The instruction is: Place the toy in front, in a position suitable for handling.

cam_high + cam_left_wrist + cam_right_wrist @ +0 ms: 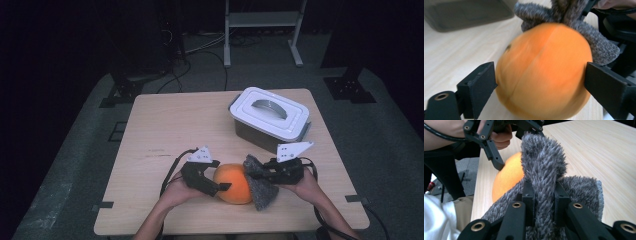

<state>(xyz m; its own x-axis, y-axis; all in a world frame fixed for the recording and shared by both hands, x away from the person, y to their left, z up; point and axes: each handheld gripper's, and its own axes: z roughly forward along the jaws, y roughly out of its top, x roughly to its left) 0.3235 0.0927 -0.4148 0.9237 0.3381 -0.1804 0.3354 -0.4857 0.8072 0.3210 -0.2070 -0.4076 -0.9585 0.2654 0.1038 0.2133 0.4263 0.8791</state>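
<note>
Nearest the bottom edge of the high view, two forearms come in, each hand holding a gripper low in the middle of the frame. Just left of centre, the left gripper (216, 184) has its jaws spread wide around the orange ball (233, 183), one jaw on each side; in the left gripper view both jaws sit right against the ball's (544, 72) flanks, which look blurred. Pressed against the ball's right side is the grey fuzzy cloth (259, 186), which hangs down to the wooden table (165, 125). The right gripper (256, 170) has its jaws pinched close on a fold of that cloth, and in the right gripper view the fold (544, 170) stands up between them with the ball (507, 176) behind it at centre left. Farther back, in the upper right part of the tabletop, stands a lidded white box (270, 117) with a grey handle, well apart from the ball.
</note>
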